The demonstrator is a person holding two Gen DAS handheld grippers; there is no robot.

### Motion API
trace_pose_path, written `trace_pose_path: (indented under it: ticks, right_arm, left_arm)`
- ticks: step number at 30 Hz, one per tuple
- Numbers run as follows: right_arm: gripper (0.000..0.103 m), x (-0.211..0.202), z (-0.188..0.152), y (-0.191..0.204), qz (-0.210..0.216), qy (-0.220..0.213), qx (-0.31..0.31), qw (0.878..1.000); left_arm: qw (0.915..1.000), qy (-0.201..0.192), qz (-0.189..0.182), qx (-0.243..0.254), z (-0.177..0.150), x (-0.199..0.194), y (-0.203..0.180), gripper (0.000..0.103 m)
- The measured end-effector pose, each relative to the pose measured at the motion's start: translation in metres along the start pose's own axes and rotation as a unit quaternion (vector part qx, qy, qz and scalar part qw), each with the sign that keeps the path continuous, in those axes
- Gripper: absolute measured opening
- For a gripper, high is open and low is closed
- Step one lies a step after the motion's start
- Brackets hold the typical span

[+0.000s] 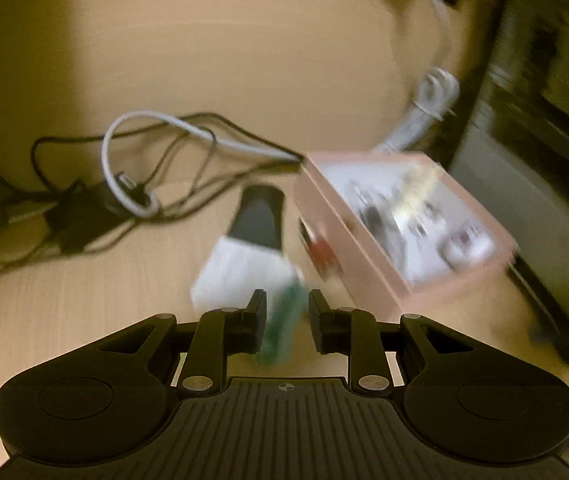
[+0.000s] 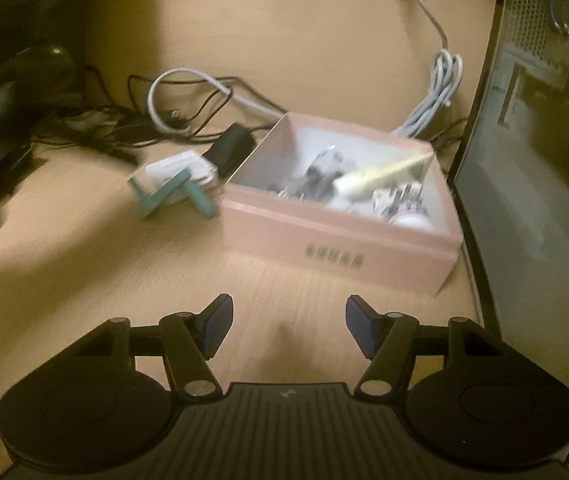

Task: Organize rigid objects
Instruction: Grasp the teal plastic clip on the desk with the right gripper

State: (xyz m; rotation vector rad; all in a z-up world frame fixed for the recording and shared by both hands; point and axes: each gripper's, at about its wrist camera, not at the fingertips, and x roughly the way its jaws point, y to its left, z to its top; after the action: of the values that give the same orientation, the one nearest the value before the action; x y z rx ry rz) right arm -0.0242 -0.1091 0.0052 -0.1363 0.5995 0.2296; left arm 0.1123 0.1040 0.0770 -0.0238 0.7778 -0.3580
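Observation:
A pink open box [image 2: 340, 236] holding several small items and a pale yellow stick [image 2: 384, 172] sits on the wooden desk; it also shows in the left wrist view [image 1: 364, 260]. Left of it lies a white and black block [image 2: 188, 168], also visible as a white and black block in the left wrist view [image 1: 244, 264]. A teal green object [image 2: 172, 192] lies in front of that block. In the left wrist view my left gripper [image 1: 286, 320] has its fingers apart with the blurred green object [image 1: 284, 320] between them, not clamped. My right gripper [image 2: 288, 328] is open and empty, in front of the pink box.
Tangled black and white cables [image 2: 188, 96] lie behind the boxes. A coiled white cable [image 2: 440, 88] lies behind the pink box. A dark computer case [image 2: 532, 160] stands at the right desk edge. Dark objects [image 2: 12, 92] crowd the left side.

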Motion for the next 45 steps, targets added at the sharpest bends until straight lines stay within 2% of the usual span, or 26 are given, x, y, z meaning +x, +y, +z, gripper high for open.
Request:
trace_pose_path:
  ticks: [6,10,14,18,24,33,38,43,45]
  right_arm:
    - [0.063,-0.007,-0.022,0.005,0.006,0.024,0.023,0.999]
    - [0.063,-0.008,-0.027,0.003,-0.009,0.03,0.027,0.999]
    - [0.063,-0.005,-0.03,-0.008,-0.025,0.042,0.042,0.998]
    - [0.063,0.001,-0.031,-0.019,-0.032,0.051,0.059,0.996]
    - [0.063,0.014,-0.022,-0.015,-0.025,0.052,0.043,0.997]
    - [0.063,0.024,-0.006,0.021,0.036,0.035,-0.011,0.999]
    - [0.063,0.03,0.002,0.041,0.058,0.019,-0.029,0.998]
    - [0.064,0.041,0.011,0.052,0.105,0.012,-0.02,0.994]
    - [0.064,0.05,0.015,0.058,0.106,0.008,-0.025,0.994]
  left_arm:
    - [0.9987,0.015,0.007,-0.048,0.063,0.065,0.013,0.027]
    - [0.9963,0.008,0.017,-0.084,0.096,0.106,0.019,0.027]
    - [0.9958,0.038,0.021,-0.08,0.104,0.141,0.021,0.027]
    - [0.9964,0.061,0.007,-0.057,0.089,0.152,0.019,0.029]
    - [0.9954,0.072,-0.045,-0.043,0.056,0.123,0.014,0.03]
    - [0.991,0.073,-0.087,-0.071,-0.019,0.051,0.006,0.031]
    - [0.9901,0.077,-0.086,-0.079,-0.044,0.012,0.012,0.031]
    - [0.9877,0.015,-0.048,-0.148,-0.058,-0.044,0.042,0.031]
    - [0.9861,-0.005,-0.025,-0.164,-0.059,-0.063,0.051,0.031]
